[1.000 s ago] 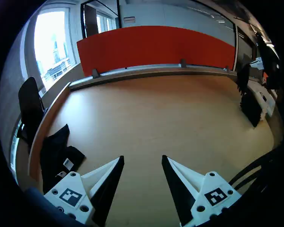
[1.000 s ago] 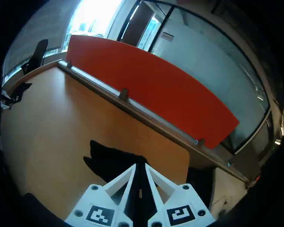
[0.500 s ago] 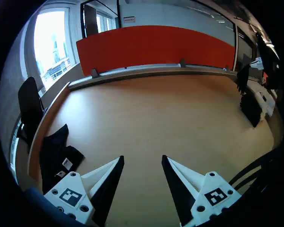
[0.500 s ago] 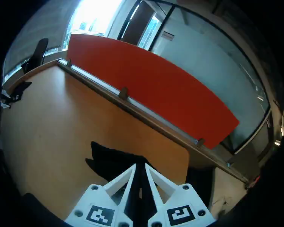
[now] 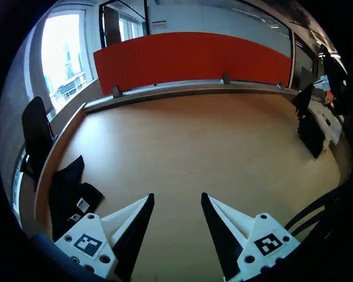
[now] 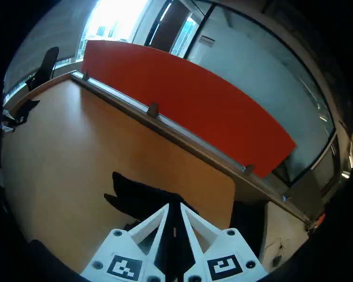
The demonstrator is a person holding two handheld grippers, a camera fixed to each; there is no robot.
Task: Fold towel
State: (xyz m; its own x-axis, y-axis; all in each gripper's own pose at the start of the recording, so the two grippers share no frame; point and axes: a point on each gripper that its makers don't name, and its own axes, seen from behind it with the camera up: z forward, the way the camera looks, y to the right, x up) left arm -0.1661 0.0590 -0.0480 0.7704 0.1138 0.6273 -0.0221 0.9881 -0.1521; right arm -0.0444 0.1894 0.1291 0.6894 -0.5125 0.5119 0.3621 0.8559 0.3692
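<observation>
Right gripper (image 6: 174, 206) clenched on black towel (image 6: 136, 196).
Left gripper (image 5: 176, 199) wide open above table (image 5: 200, 136), holding nothing; towel spreads toward 10 o'clock.

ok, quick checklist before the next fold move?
1. Right tool grip on the black fabric towel: fingers closed to a narrow gap with dark cloth between them: ok.
2. Left tool free: jaws wide open, holding nothing: ok.
3. Left tool at a towel corner: it hangs over the bare light wooden table: not ok.
4. Towel lying flat: looks bunched, edges hard to read: cannot tell.
5. Second black cloth with white tags at the table edge, apart from the left tool: ok.
</observation>
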